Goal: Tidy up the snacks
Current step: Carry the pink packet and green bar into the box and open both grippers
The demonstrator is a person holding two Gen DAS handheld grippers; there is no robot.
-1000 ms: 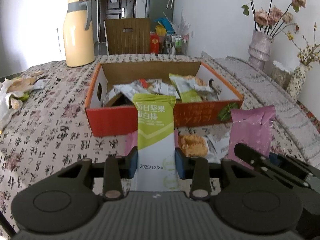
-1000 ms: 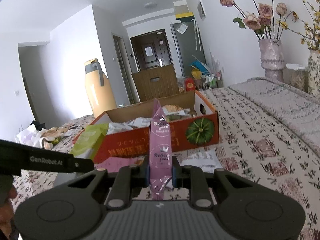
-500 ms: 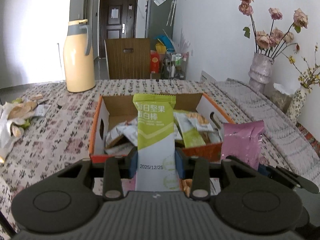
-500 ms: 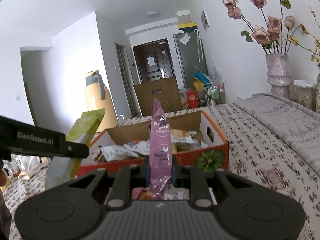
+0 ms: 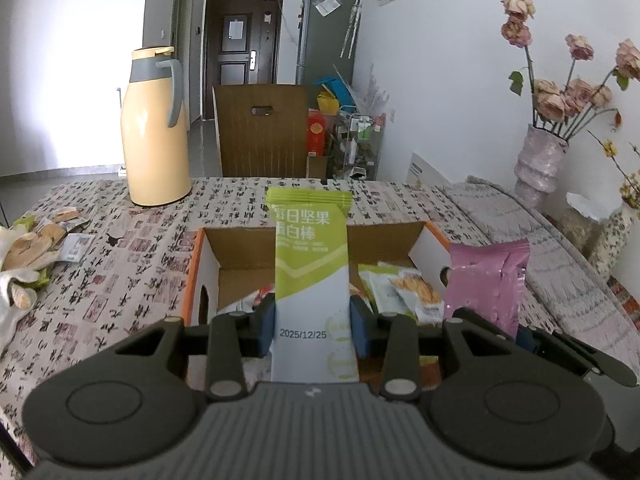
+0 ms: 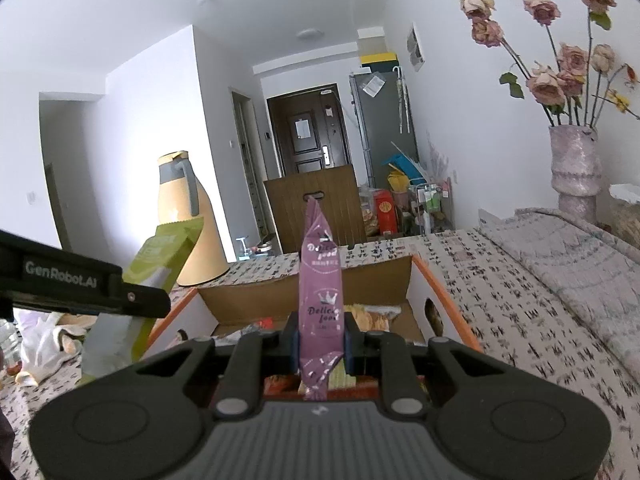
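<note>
Green snack bar pkt [image 5: 310, 276] w/ "每日坚果 蛋白棒" and date "2025/12/25", purple pouch [image 6: 321, 300] reading "Delicia food", "GenRobot.AI" on left gripper [image 6: 68, 280] side.

The table [image 5: 120, 280] under my jaws wears a cloth printed with dark characters. Straight ahead of both jaws an orange-edged cardboard box [image 5: 192, 280] sits on it. Beyond the box and to my left stands a yellow thermos jug [image 5: 154, 132]. Far left lie scraps, perhaps peels and wrappers [image 5: 32, 248]. To my right a grey folded blanket [image 6: 560, 248] covers the cloth.
</note>
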